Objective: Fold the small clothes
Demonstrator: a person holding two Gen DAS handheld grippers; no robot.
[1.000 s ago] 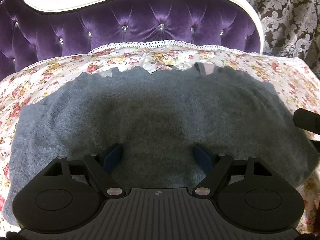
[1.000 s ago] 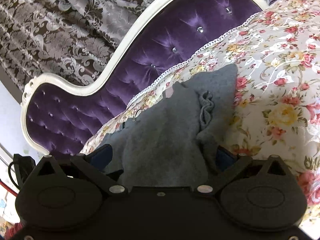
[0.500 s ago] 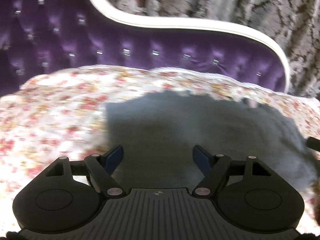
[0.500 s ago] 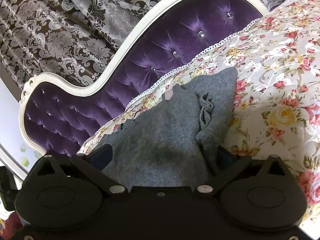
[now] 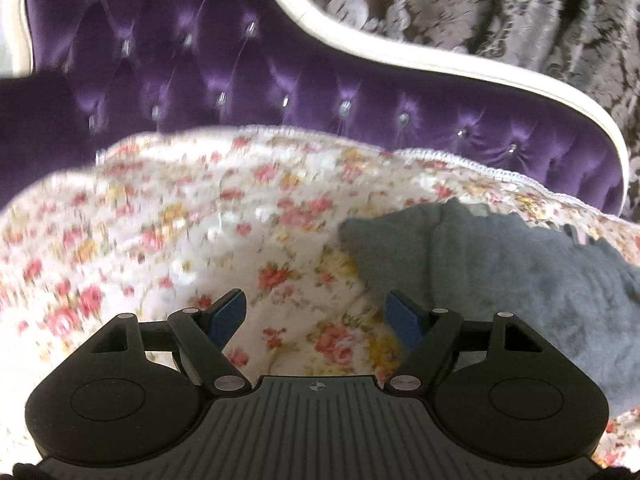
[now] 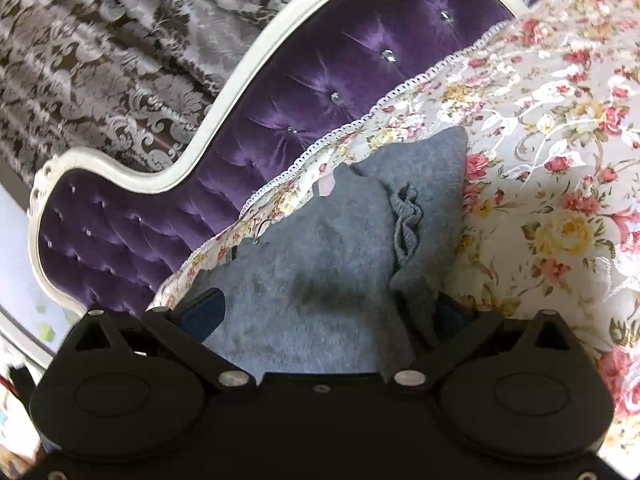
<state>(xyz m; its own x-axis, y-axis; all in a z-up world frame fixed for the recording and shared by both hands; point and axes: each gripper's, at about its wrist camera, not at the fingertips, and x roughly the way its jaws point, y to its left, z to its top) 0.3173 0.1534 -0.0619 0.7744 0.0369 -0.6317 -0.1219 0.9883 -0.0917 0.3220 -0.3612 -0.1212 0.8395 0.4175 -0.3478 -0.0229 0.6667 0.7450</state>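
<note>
A grey knitted garment [image 6: 320, 264] lies spread on a floral bedspread [image 5: 168, 240], close to a tufted purple headboard [image 5: 240, 68]. The left claw [image 5: 316, 316] hangs with its jaws wide and nothing between them, over bare bedspread just beside the garment's left edge. The right claw [image 6: 324, 312] also stands wide over the garment; cloth fills the gap between its jaws and drapes across the right one, but the pads do not press on it. A bunched, rippled cuff [image 6: 408, 220] sits on top near the right side. The step in hand looks like gathering the left edge: to do it well, pinch that edge cleanly through both layers, and flatten the bunching before creasing.
</note>
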